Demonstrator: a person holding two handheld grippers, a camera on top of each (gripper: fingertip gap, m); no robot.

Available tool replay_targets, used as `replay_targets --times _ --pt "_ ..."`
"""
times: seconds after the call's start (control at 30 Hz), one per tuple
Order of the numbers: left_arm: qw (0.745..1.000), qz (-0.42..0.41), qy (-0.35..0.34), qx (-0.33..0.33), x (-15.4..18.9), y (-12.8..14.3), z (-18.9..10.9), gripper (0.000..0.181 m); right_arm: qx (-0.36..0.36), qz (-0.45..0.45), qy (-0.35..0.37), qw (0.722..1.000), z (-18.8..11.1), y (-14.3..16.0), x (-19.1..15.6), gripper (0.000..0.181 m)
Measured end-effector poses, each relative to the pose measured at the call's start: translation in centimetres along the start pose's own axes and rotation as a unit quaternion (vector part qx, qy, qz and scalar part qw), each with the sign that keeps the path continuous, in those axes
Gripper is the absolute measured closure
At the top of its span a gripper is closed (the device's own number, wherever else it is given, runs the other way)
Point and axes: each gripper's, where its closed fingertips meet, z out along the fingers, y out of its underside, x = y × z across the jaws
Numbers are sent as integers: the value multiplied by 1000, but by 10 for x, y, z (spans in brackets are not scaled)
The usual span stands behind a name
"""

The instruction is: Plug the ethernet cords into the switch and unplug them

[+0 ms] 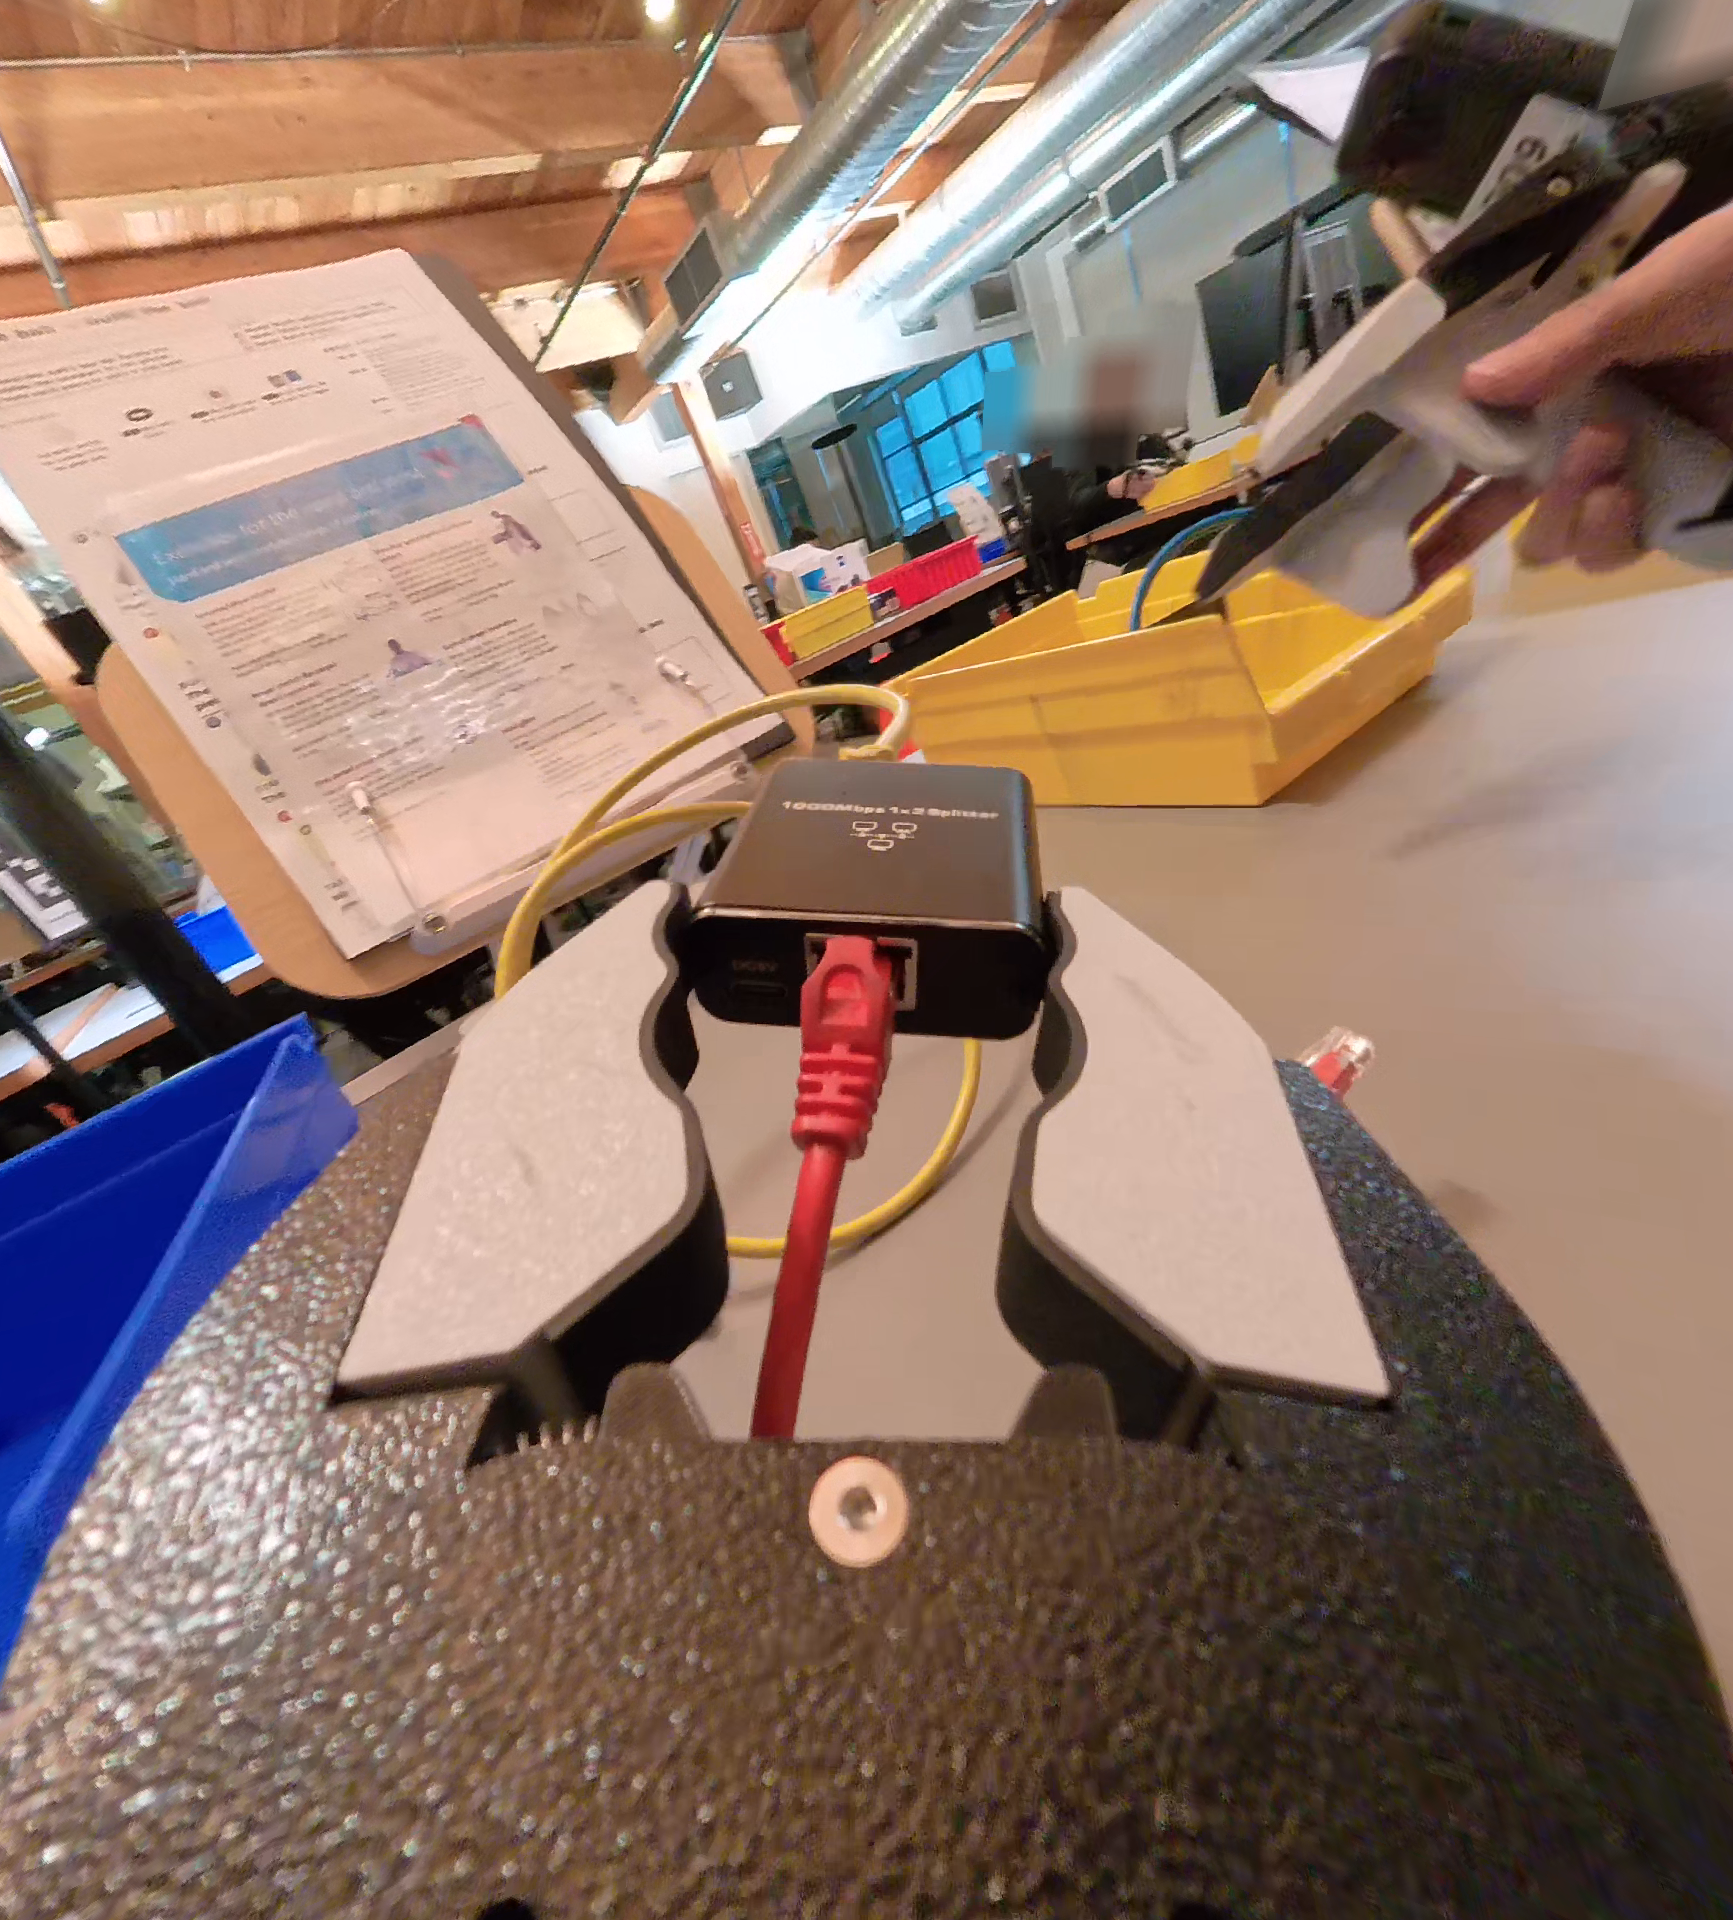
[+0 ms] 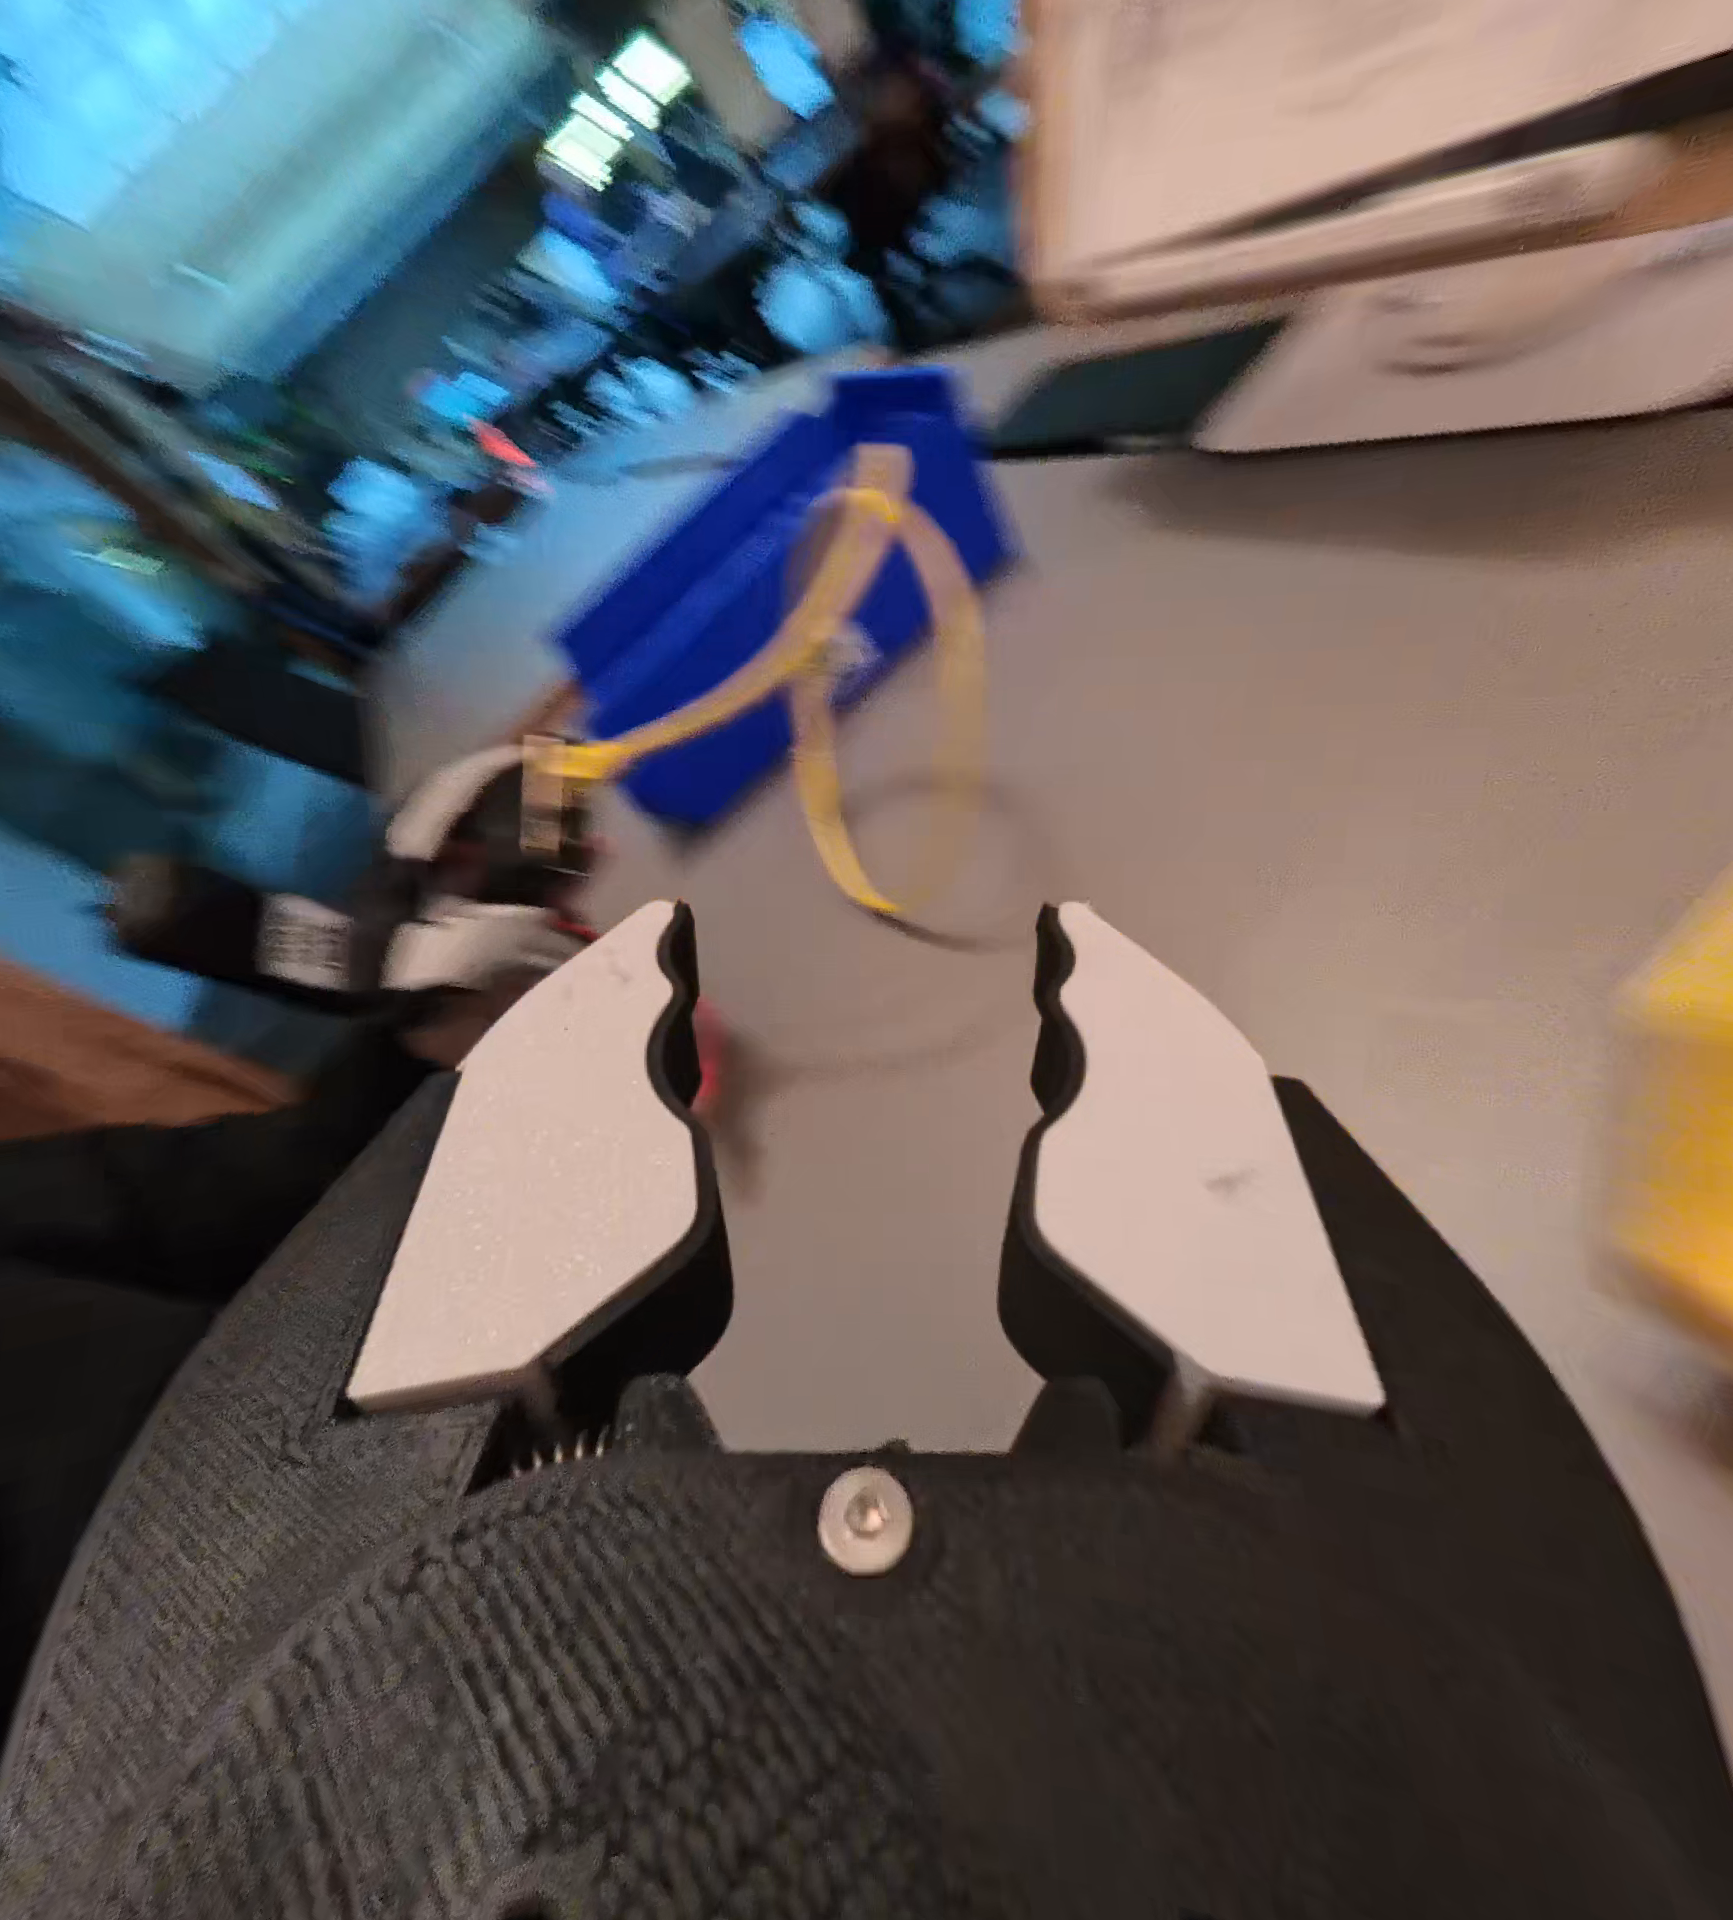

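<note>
1. The left gripper (image 1: 862,914), with pale grey plate fingers edged in wavy black rubber on a pebbled black body, is clenched on the sides of the small glossy black box-shaped switch (image 1: 877,862), which sits just above the smooth grey table (image 1: 1464,1039).
2. The right gripper (image 2: 867,914), of the same build but with a ribbed printed body, has its jaws spread and grasps nothing; only table shows between them.
3. A red ethernet cord (image 1: 820,1132) with a ribbed moulded boot is plugged into the switch's near port and runs back under the left gripper. Its other translucent red plug (image 1: 1340,1055) lies on the table to the right.
4. A thin yellow ethernet cord (image 1: 571,862) loops around the switch and enters its far side.
5. The left wrist view alone shows the switch ports, a laminated printed sheet on a rounded wooden stand (image 1: 342,623), a yellow plastic bin (image 1: 1184,707) and the right gripper held aloft in a hand (image 1: 1672,416).
6. The right wrist view is heavily blurred; it shows the yellow cord's loops against a blue plastic bin (image 2: 737,623).
7. The switch top carries white lettering and a small network symbol.
</note>
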Motion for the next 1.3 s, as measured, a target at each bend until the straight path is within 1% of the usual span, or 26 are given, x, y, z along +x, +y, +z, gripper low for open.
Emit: replay_targets --times 0.07,0.1,0.17,0.2,0.23,0.27,0.3,0.33,0.4,0.47,0.5,0.57,0.6,0.67,0.73,0.9,0.93,1.0,1.17,1.3 --pt "1000 3 21 14 8 -4 0 119 40 46 -114 992 36 17 -59 120" --pt "999 1 34 21 12 -7 0 118 58 81 -158 982 52 22 -80 121" --pt "998 -16 49 37 16 -13 -1 118 104 165 -221 956 75 22 -105 124" --pt "997 -29 58 45 18 -15 -2 119 128 204 -251 938 82 19 -114 129" --pt "996 -40 60 50 18 -18 -2 119 142 229 -268 925 88 19 -120 139" --pt "996 -46 56 53 17 -19 -3 118 149 238 -272 920 94 20 -122 150" --pt "996 -48 55 54 16 -20 -3 118 153 243 -276 917 98 21 -123 153" --pt "996 -48 54 52 15 -20 -3 118 156 249 -274 916 99 23 -123 151" --pt "997 -38 45 52 14 -21 -4 118 166 258 -229 924 104 27 -111 139" --pt "997 -29 44 51 16 -22 -3 118 170 260 -192 931 107 34 -100 135" --pt "997 -22 46 49 18 -22 -2 118 173 263 -190 930 107 35 -98 132" --pt "997 -11 55 45 25 -21 -1 118 182 278 -207 920 106 35 -101 134" --pt "997 -6 54 45 27 -21 0 118 184 286 -215 915 105 35 -102 138" --pt "998 1 54 40 30 -20 1 118 185 290 -229 911 105 36 -105 156" --pt "998 12 53 34 32 -19 2 118 192 294 -240 905 104 35 -107 165" --pt "998 35 48 30 34 -18 2 118 201 301 -238 901 106 36 -108 164" --pt "998 37 47 27 34 -17 2 118 206 300 -236 901 105 35 -108 167" --pt "998 40 41 24 34 -16 3 118 215 300 -223 902 107 36 -106 166" --pt "998 62 20 15 34 -15 4 118 249 323 -207 890 107 36 -103 167" --pt "998 53 15 10 35 -14 5 118 265 334 -204 881 107 36 -102 167"
